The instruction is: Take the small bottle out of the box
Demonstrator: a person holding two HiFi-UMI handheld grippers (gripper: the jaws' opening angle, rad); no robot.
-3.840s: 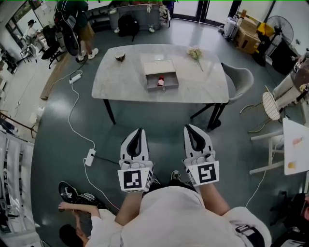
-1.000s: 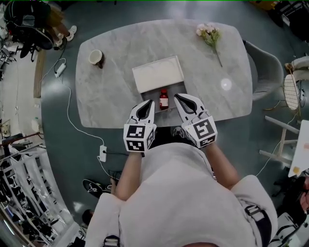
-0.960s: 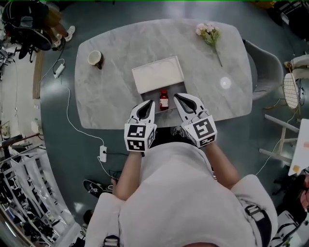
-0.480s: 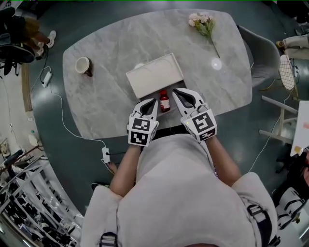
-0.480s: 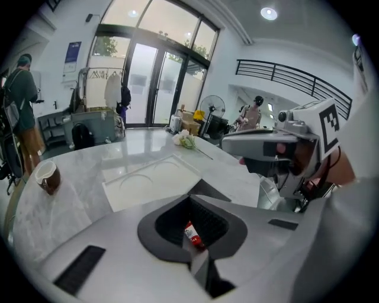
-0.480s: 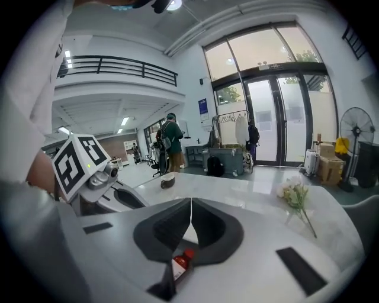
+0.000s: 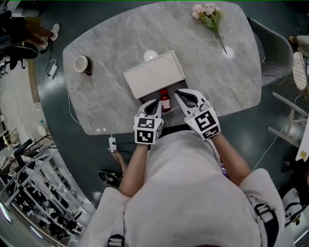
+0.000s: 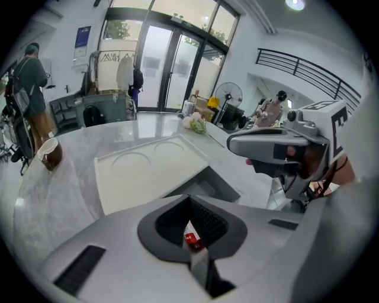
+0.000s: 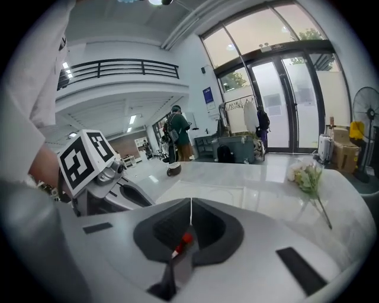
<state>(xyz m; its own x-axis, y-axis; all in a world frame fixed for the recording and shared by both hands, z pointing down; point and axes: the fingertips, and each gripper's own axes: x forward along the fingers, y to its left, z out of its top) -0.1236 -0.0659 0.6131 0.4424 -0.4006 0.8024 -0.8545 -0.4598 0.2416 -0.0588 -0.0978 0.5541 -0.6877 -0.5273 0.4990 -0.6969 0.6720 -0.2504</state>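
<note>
My left gripper [image 7: 155, 102] had its fingers [image 8: 118, 237] clenched together on nothing, and the right gripper [image 7: 179, 93] was clenched empty as well. Between their tips the small bottle [image 7: 165, 100] stood upright in the open near end of the white box [image 7: 154, 75]. It had a red cap and a red label, too small for me to read. Farther out on the marble surface [image 7: 111, 43] sat a cup [image 7: 82, 64] at the left and a sprig of flowers [image 7: 210, 14] at the far right. A chair [image 7: 275, 53] stood beside the surface's right edge.
</note>
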